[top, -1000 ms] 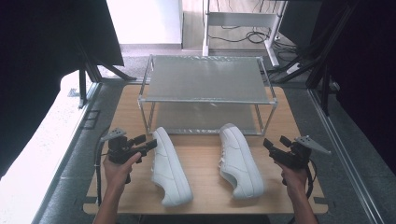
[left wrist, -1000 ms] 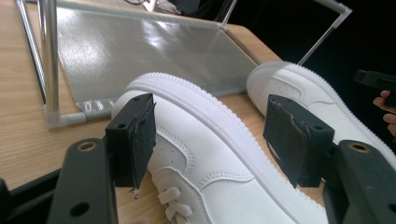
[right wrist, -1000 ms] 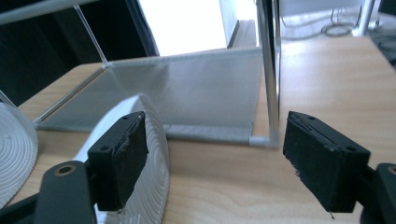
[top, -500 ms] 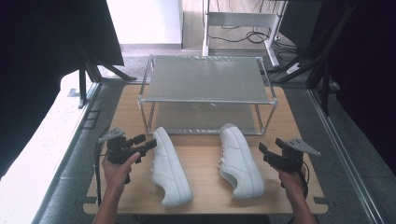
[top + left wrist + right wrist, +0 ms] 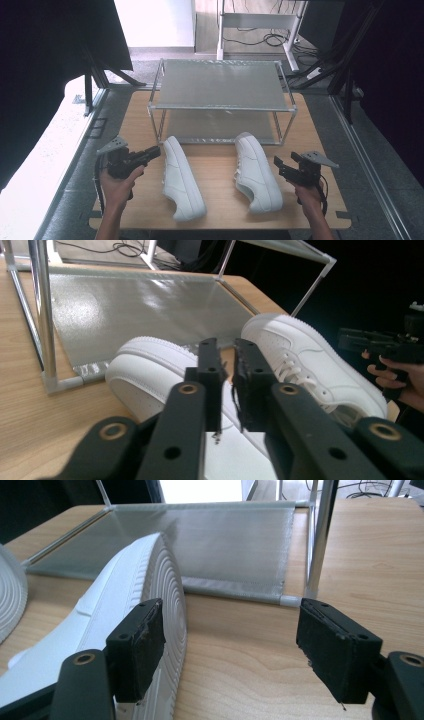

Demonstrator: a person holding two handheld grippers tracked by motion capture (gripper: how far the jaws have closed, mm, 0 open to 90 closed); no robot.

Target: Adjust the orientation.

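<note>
Two white sneakers lie on the wooden table in front of a metal rack. The left sneaker (image 5: 182, 177) (image 5: 145, 372) has my left gripper (image 5: 154, 152) (image 5: 227, 377) just to its left, jaws nearly together with only a slim gap and nothing between them. The right sneaker (image 5: 257, 170) (image 5: 150, 590) rests on its side, with its ringed sole turned toward my right gripper (image 5: 278, 163) (image 5: 235, 647). That gripper stands open. One of its fingers (image 5: 137, 647) is close against the sole, and bare table lies between the jaws.
The two-shelf rack (image 5: 220, 107) with grey mesh shelves stands behind the sneakers; its front right post (image 5: 320, 535) rises just beyond my right gripper. The table's front edge (image 5: 220, 227) is near the sneakers' heels. A dark curtain hangs at the left.
My right gripper has moved left and slightly nearer, closing in on the right sneaker's sole. The left gripper has barely shifted. Neither sneaker has moved.
</note>
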